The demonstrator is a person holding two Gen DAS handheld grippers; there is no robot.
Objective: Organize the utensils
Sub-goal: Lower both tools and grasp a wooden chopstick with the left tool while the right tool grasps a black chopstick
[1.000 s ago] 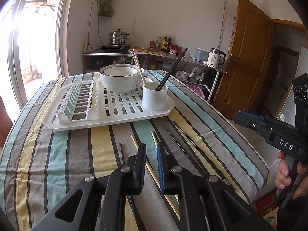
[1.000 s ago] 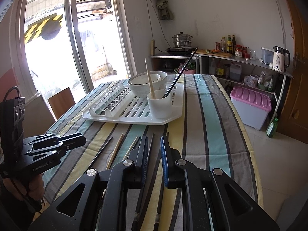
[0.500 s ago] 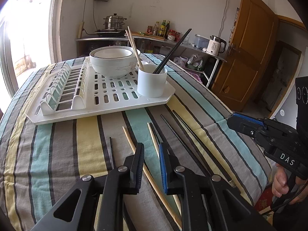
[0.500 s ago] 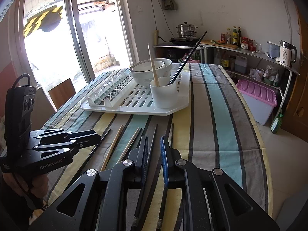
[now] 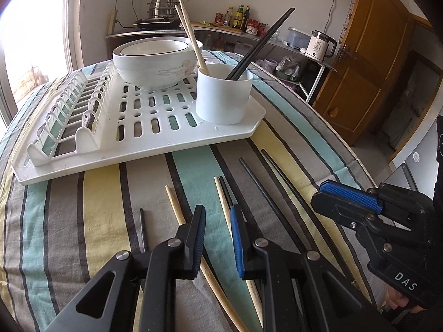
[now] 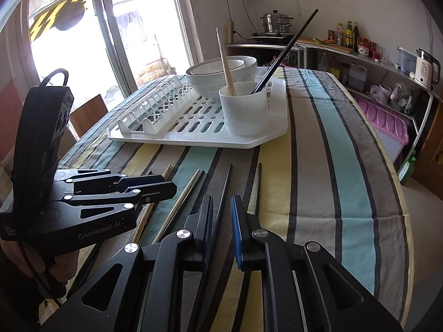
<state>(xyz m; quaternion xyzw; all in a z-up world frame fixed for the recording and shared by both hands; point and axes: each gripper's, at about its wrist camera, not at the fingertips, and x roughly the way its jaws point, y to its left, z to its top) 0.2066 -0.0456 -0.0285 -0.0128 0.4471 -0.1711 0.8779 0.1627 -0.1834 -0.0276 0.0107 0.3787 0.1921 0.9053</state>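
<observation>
A striped cloth covers the tabletop (image 5: 91,221). Toward its far edge sits a white dish rack (image 5: 144,127). On the rack stand stacked white bowls (image 5: 155,63) and, at the rack's near right corner, a white cup (image 5: 223,94). The cup holds pale wooden chopsticks (image 5: 191,34) leaning left and black chopsticks (image 5: 263,38) leaning right.

Loose chopsticks lie on the cloth between the rack and the near edge, roughly side by side and pointing toward the rack: a short black one (image 5: 142,228) furthest left, then a wooden one (image 5: 174,207), then a wooden one (image 5: 221,202) with a black one touching it, then two more black ones (image 5: 265,193) to the right.

The left tongs (image 5: 218,217) hang low over the cloth above the middle wooden chopstick; their jaws have just been opening and stand a little apart, with nothing pressed between them. The right tongs (image 6: 221,207) hang over the black chopsticks (image 6: 225,188) nearer the right edge, jaws a narrow gap apart and empty. A hand (image 6: 59,265) grips the left tool's handle at the near left.
</observation>
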